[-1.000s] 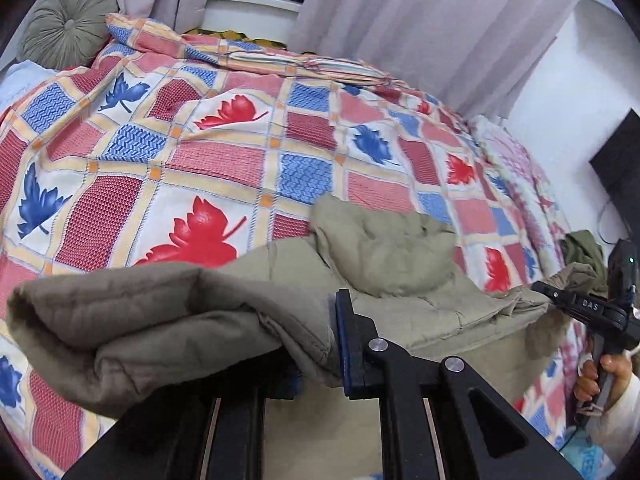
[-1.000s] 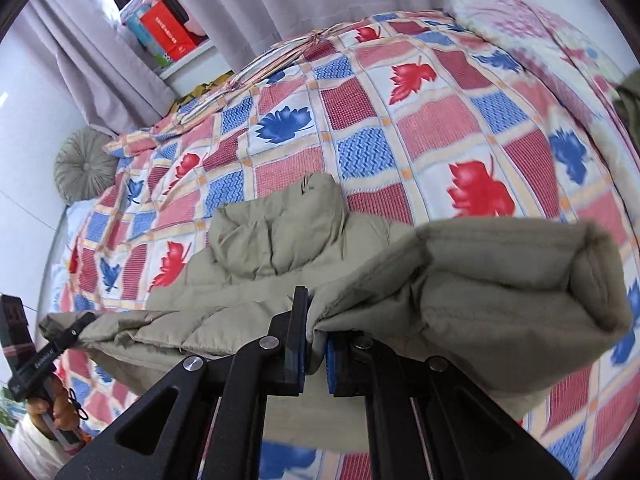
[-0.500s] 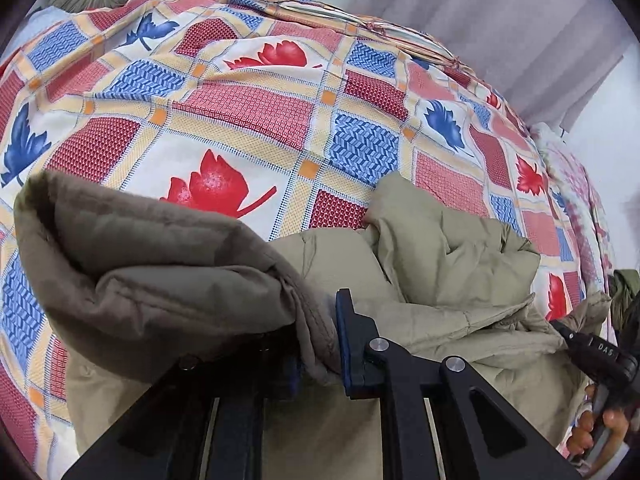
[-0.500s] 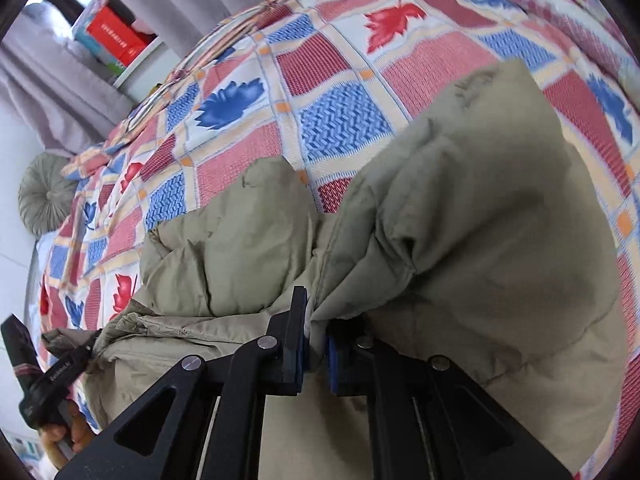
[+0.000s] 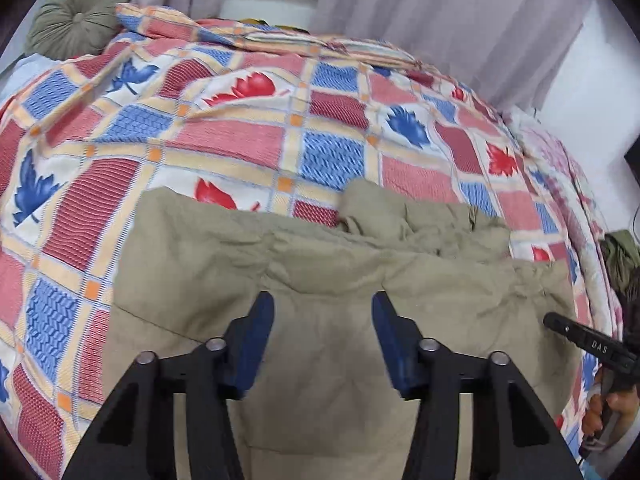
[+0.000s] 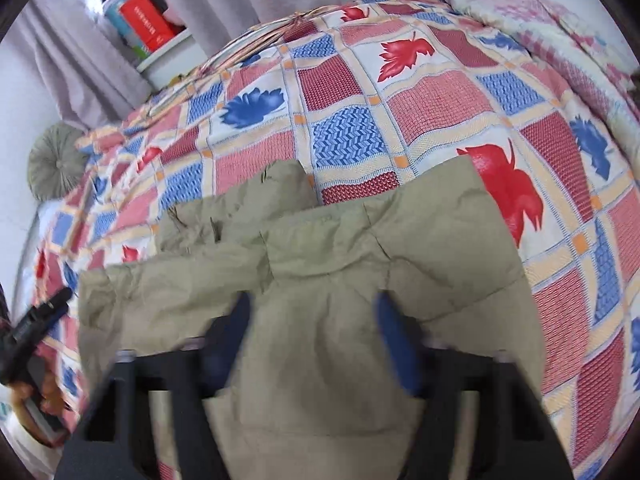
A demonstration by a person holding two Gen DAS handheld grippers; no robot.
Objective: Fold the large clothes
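Observation:
A large khaki padded jacket (image 5: 328,280) lies on the bed, its two sides folded in over the middle and its hood bunched at the far end; it also shows in the right wrist view (image 6: 360,272). My left gripper (image 5: 323,320) is open and empty just above the jacket's near part. My right gripper (image 6: 312,320) is open and empty above the same garment, blurred by motion. Each gripper shows at the edge of the other's view: the right one (image 5: 580,340), the left one (image 6: 36,320).
The bed is covered by a quilt (image 5: 240,136) with red and blue leaf squares. A round green cushion (image 5: 76,16) lies at the head. A white shelf with boxes (image 6: 160,40) and grey curtains (image 5: 440,20) stand behind. A flowered blanket (image 6: 560,12) lies along the far side.
Both grippers carried the jacket's sides over its middle, laid them down and opened. The folds now rest flat on the jacket, and both grippers have drawn back a little.

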